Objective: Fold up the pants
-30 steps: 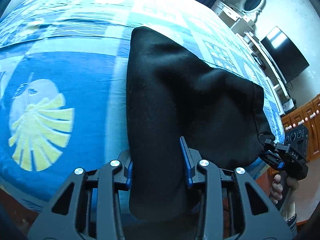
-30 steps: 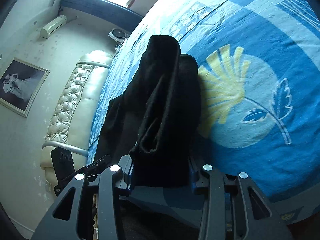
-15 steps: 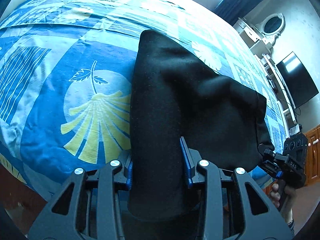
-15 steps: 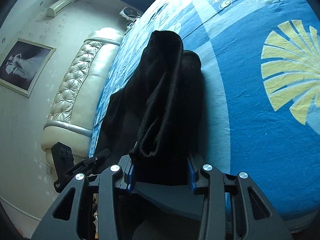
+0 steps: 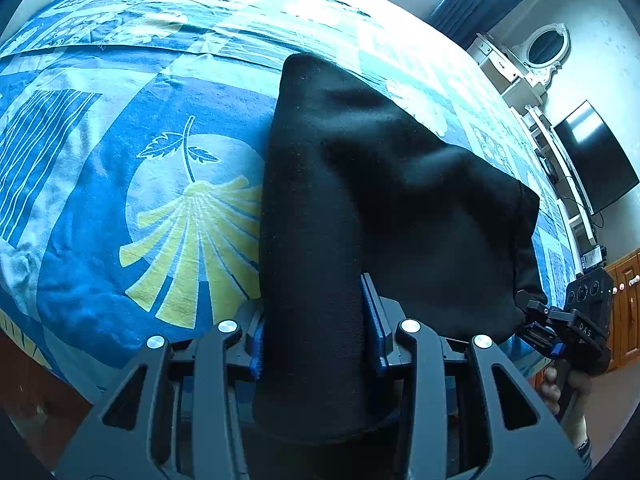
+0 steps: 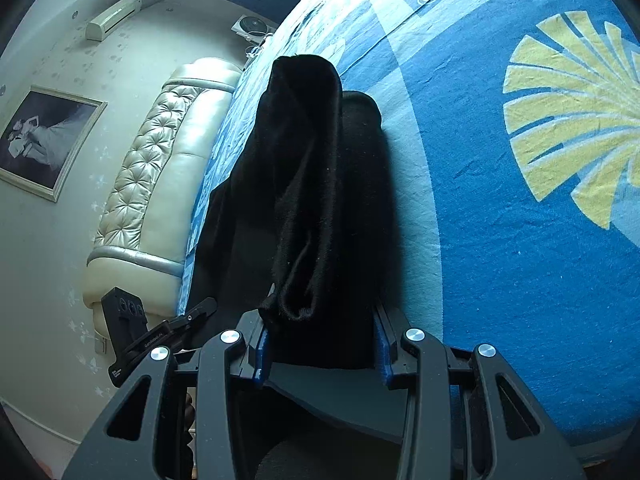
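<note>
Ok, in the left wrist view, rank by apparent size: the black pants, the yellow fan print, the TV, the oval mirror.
1. black pants, though nearness to the camera inflates them
2. yellow fan print
3. TV
4. oval mirror

Bed (image 5: 100, 208) with blue bedspread, yellow fan-leaf print (image 5: 192, 248). Cream tufted headboard (image 6: 160, 184) on the left in right wrist view; framed black-and-white photo (image 6: 44, 140) and wall AC unit (image 6: 114, 18) above it. Left wrist view: wall TV (image 5: 596, 156), oval mirror (image 5: 546, 44), wooden cabinets (image 5: 626, 304).
</note>
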Available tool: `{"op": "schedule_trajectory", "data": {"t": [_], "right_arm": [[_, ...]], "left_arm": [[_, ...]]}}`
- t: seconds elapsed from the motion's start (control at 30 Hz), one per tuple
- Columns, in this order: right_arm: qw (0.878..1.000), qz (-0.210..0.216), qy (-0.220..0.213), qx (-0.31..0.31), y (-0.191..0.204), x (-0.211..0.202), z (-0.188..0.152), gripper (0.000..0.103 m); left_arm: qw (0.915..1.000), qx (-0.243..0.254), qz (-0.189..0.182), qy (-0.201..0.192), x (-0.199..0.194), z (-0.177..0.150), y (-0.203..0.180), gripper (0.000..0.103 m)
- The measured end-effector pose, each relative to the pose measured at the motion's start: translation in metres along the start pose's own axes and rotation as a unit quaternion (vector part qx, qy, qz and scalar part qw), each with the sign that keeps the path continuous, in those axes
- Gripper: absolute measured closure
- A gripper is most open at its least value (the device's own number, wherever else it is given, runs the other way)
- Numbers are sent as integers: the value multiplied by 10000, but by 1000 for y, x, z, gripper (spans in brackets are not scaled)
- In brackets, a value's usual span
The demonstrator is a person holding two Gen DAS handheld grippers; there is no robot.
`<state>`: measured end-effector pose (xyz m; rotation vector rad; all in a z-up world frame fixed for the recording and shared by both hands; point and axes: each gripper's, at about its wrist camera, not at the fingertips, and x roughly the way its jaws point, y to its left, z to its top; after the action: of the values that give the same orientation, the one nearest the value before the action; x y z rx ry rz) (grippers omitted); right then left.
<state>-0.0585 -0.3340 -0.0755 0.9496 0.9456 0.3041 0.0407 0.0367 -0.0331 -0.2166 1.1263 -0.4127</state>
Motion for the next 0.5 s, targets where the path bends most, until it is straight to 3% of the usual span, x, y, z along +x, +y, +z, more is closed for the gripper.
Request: {"op": "schedule_trajectory", "data": {"t": [0.5], "right_arm": [[10000,79,-33,52,-6,0,-2,62]], "left_arm": [[9999,131,87,-62,2,-4,-2,61]]}}
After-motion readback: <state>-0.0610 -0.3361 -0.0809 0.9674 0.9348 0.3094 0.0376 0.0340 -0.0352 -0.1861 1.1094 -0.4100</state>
